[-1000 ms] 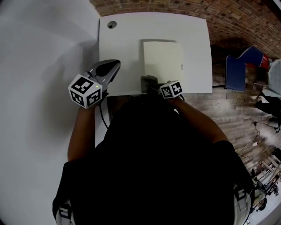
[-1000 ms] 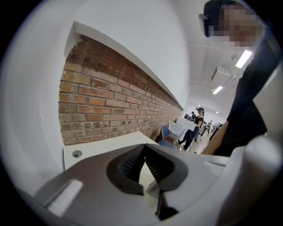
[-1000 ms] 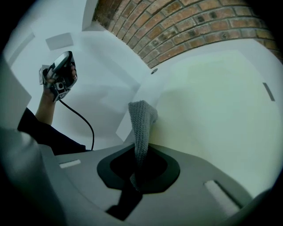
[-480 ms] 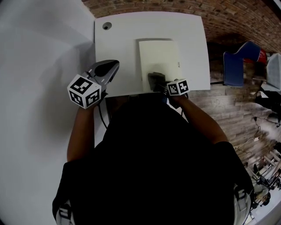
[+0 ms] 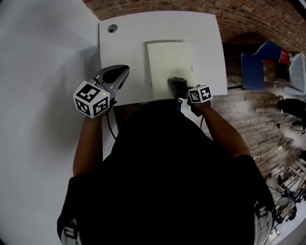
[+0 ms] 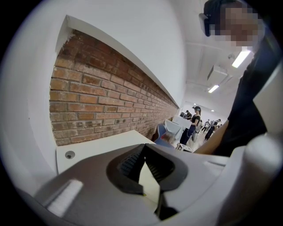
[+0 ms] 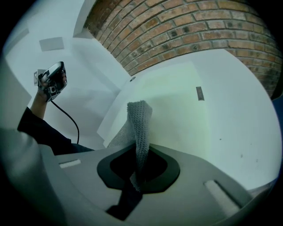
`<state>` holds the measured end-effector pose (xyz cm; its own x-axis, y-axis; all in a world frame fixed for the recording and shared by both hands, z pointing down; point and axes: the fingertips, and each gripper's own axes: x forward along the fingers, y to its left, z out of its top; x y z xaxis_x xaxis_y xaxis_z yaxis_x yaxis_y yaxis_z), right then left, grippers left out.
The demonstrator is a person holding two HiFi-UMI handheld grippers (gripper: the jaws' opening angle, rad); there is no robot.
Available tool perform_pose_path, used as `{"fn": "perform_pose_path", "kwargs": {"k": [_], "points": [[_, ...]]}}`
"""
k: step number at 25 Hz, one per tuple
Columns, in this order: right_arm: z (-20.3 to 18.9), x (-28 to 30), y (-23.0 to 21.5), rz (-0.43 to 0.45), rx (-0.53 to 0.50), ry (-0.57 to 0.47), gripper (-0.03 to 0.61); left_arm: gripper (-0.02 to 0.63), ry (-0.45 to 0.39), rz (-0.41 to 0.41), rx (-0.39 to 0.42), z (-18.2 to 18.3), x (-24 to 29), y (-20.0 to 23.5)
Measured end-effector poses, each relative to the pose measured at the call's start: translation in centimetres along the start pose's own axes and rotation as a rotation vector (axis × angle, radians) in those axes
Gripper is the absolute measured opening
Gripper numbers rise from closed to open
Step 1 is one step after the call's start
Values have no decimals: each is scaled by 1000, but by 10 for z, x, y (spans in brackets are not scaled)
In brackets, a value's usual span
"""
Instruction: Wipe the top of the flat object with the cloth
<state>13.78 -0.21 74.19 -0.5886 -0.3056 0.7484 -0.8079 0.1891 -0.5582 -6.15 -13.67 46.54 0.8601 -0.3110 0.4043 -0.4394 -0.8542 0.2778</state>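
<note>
— What's in front of you?
— A white table [image 5: 124,45] set against a brick wall [image 5: 229,14]. On it lies the flat object [image 5: 169,60], pale and rectangular, reaching almost to the table's near edge.
— And your grippers?
— My left gripper [image 5: 119,74] is over the table's near left part, beside the flat object. Its jaws are closed together with nothing between them. My right gripper [image 7: 139,170] is at the flat object's near edge. Its jaws are pinched tight on the cloth [image 7: 140,119], a grey knit strip sticking out past them over the object's top.
</note>
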Motion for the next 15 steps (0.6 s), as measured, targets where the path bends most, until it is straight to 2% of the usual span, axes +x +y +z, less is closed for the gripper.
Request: {"fn": "perform_pose_path", "kwargs": {"k": [10, 15], "points": [[-5, -30, -48, -82, 67, -39, 10, 2, 6, -21, 2, -4, 9, -7], [-6, -42, -65, -119, 67, -57, 9, 2, 11, -31, 4, -6, 12, -12]]}}
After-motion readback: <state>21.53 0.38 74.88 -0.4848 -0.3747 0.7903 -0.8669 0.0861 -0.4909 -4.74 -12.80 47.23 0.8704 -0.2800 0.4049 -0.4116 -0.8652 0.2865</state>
